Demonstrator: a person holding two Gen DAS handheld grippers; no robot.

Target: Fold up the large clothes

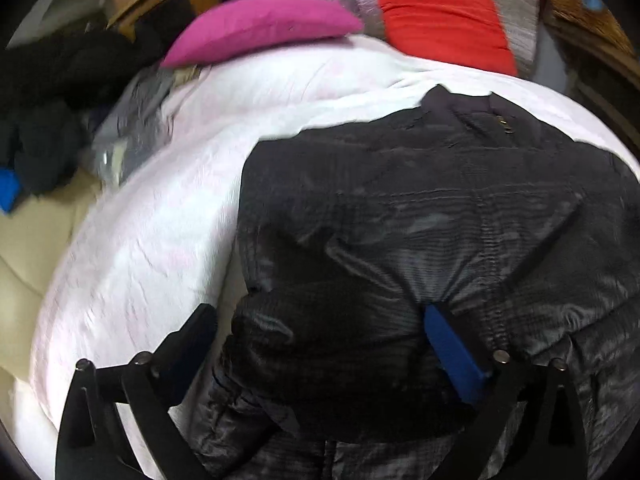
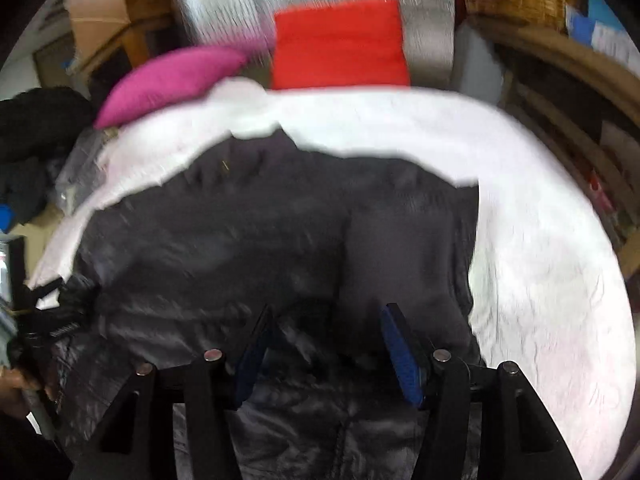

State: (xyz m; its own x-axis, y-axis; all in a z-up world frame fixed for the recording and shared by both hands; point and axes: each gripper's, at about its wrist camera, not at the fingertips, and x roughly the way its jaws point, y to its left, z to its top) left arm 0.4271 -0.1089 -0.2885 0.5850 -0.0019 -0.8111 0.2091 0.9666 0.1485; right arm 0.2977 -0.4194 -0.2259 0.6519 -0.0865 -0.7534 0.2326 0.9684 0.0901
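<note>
A large black puffy jacket (image 1: 440, 208) lies on a white bed sheet (image 1: 160, 240). It also shows in the right wrist view (image 2: 248, 232) on the sheet (image 2: 540, 272). My left gripper (image 1: 320, 320) is open, its jaws wide apart around a bunched black fold of the jacket's near edge. My right gripper (image 2: 326, 320) is open over the jacket's near edge, with dark fabric between its blue pads (image 2: 400, 356). Both views are blurred by motion.
A magenta pillow (image 1: 260, 24) and a red cushion (image 1: 444, 20) lie at the bed's far end against a silvery wall. A pile of dark clothes (image 1: 40, 92) sits at the left. Wooden shelves (image 2: 560, 100) stand at the right.
</note>
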